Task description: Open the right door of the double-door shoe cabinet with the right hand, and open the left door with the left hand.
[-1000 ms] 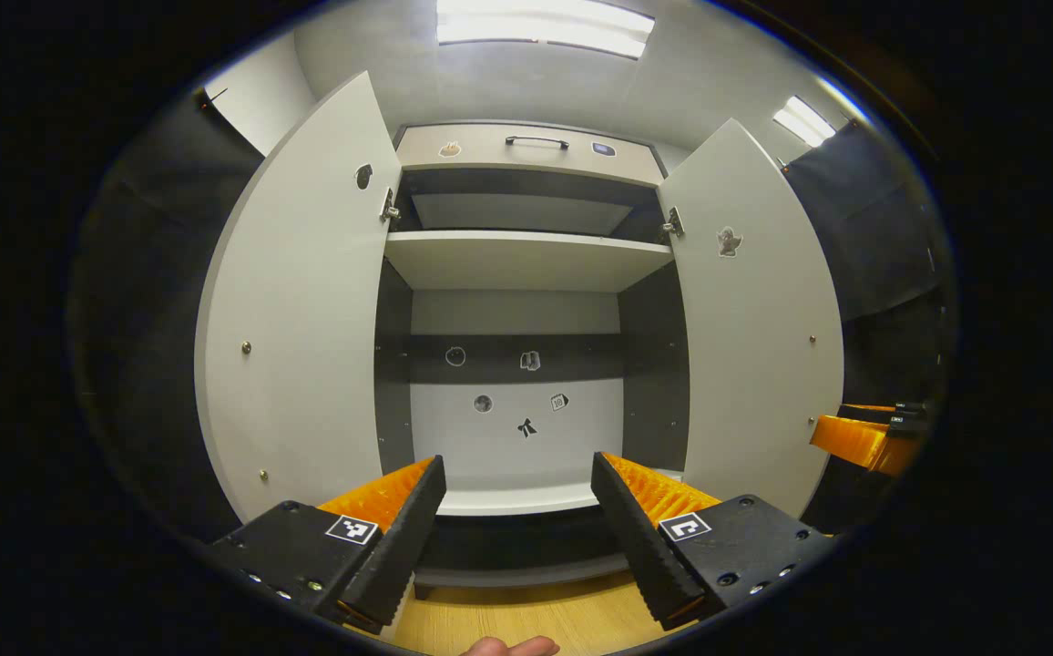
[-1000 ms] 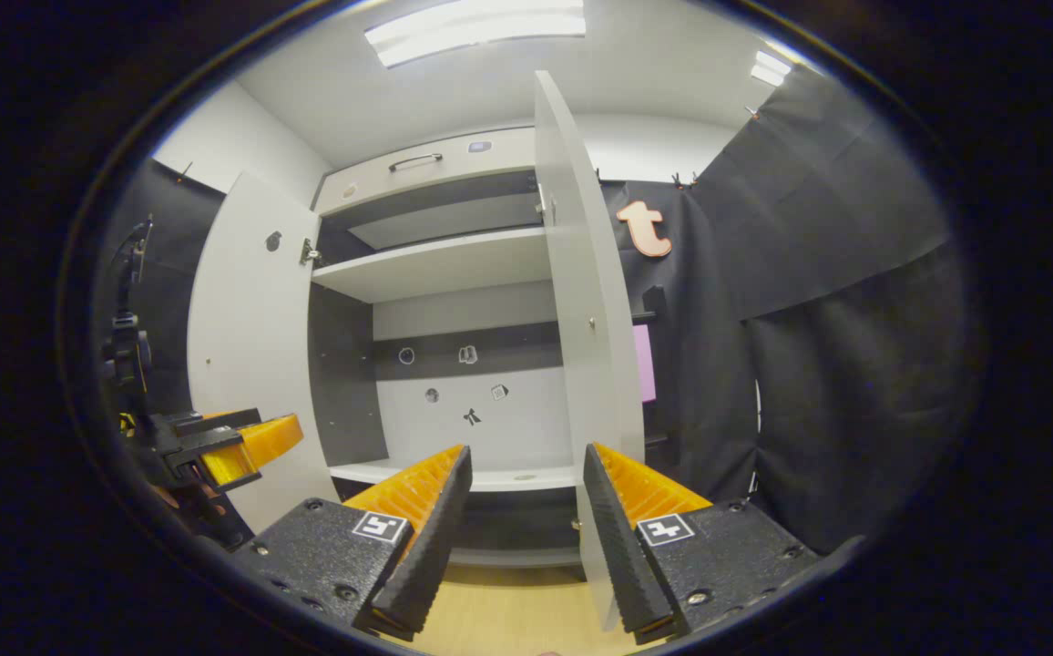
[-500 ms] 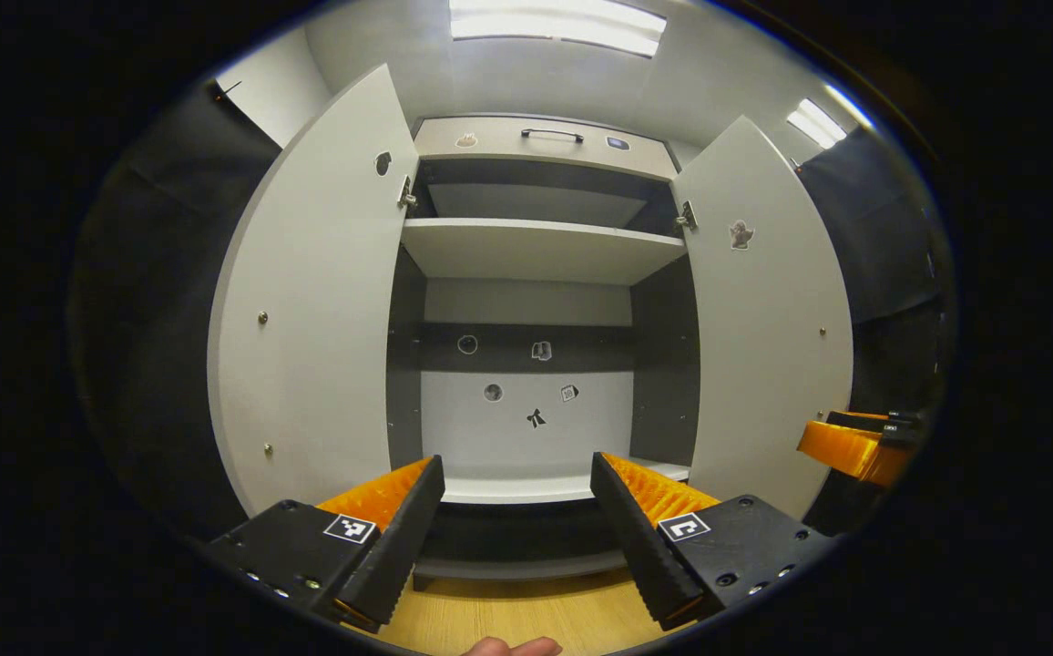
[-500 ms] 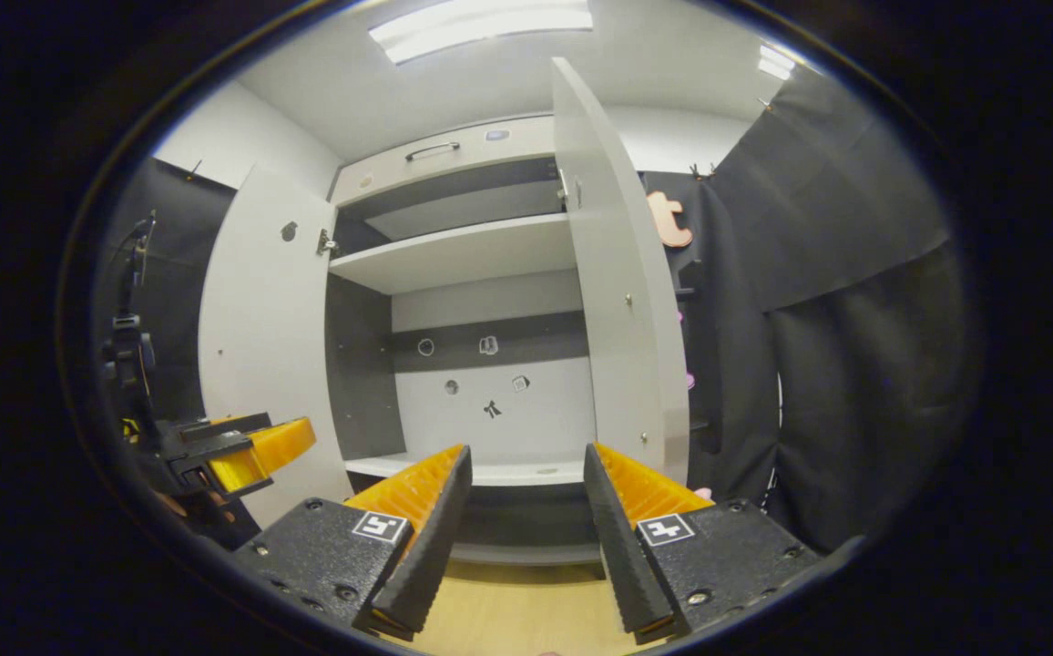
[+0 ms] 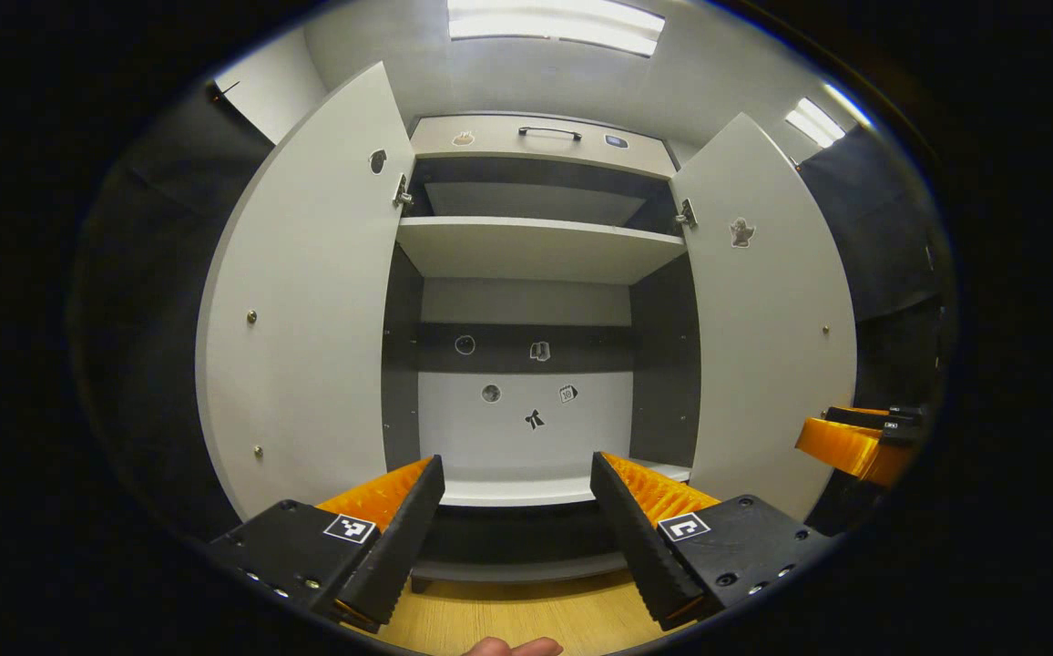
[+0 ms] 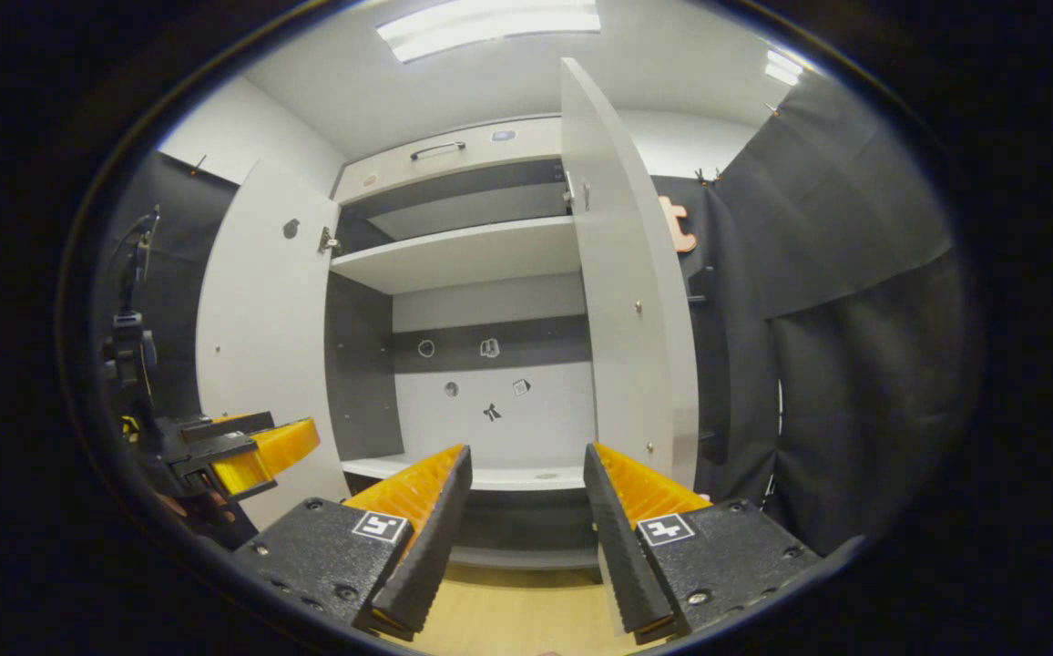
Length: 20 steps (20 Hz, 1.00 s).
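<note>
The shoe cabinet (image 5: 536,251) stands straight ahead with both doors swung out. In the left gripper view the left door (image 5: 308,301) and the right door (image 5: 763,319) flank the bare shelves. My left gripper (image 5: 516,474) is open, empty, and centred between the doors, touching neither. In the right gripper view my right gripper (image 6: 526,456) is open and holds nothing. The right door (image 6: 631,301) stands just behind its right finger, and the left door (image 6: 262,337) is farther left. Each view also catches the other gripper: the right gripper (image 5: 854,442) and the left gripper (image 6: 253,451).
A drawer front with a dark handle (image 5: 549,134) tops the cabinet. Small stickers dot its back panel (image 5: 526,428). Wooden floor (image 5: 526,620) lies below, with a fingertip (image 5: 513,647) at the bottom edge. Black cloth wall (image 6: 854,346) hangs to the right of the cabinet.
In the right gripper view the right door went from nearly edge-on to showing its inner face, farther right. The left gripper view shifted only slightly.
</note>
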Available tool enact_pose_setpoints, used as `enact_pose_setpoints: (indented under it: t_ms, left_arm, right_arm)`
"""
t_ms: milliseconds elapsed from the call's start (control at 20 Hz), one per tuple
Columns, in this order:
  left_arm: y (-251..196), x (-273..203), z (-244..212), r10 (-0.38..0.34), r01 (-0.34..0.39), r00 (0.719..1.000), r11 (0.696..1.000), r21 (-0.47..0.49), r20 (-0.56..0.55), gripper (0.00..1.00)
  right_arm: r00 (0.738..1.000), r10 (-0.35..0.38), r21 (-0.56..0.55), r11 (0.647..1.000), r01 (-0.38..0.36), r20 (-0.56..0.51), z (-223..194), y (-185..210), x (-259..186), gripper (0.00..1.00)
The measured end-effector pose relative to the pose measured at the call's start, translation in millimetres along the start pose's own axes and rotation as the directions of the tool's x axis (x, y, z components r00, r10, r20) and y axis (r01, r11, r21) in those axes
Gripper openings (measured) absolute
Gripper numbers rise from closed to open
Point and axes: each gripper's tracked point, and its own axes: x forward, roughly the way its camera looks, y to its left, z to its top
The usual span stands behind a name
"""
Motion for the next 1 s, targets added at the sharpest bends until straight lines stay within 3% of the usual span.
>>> enact_pose_setpoints:
  t_ms: [1000]
  left_arm:
    - [7.1,-1.9,-1.4,0.007,-0.007,1.0,1.0,-0.016,-0.006,0.96]
  right_arm:
    - [1.0,0.0,0.012,1.0,0.0,-0.009,-4.5,5.8,0.3,0.78]
